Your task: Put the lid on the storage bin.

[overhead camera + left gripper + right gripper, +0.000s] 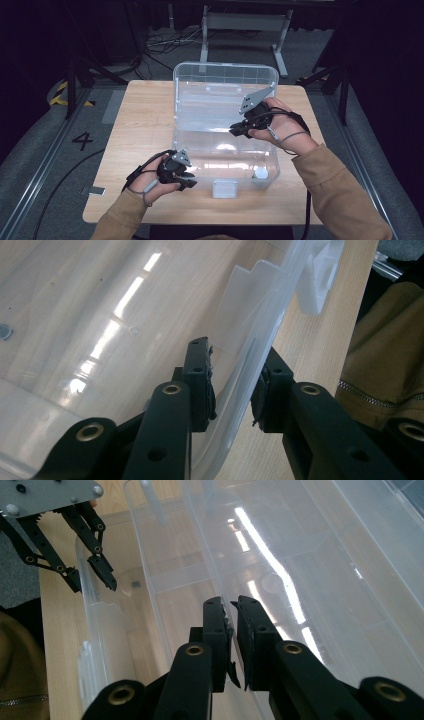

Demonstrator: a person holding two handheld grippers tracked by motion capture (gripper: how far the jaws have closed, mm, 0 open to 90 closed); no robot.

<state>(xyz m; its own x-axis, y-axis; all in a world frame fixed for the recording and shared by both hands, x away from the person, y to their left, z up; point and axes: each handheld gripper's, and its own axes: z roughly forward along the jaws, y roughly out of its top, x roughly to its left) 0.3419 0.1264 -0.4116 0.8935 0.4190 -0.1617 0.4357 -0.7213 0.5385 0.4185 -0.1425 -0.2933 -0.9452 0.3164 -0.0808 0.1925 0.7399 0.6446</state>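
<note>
In the left gripper view, the left gripper (pixel 232 387) is seen with its jaws spread to either side of the front wall of the clear plastic storage box (pixel 260 335); one pad lies inside the wall and one outside, and whether they press on the plastic cannot be told. In the right gripper view, the right gripper (pixel 233 630) is held with its jaws brought nearly together, only a thin slit left between the pads; a pinch on the box rim below them cannot be confirmed.

From the high view, the box (pixel 225 150) is seen standing in the middle of the wooden table (pixel 135 125), its long axis running left to right, with the hinged lid (pixel 225 80) raised upright at the far side. A white latch (pixel 224 189) hangs at the front wall, near the table's front edge. Bare tabletop is left open to the left of the box and, more narrowly, to its right.
</note>
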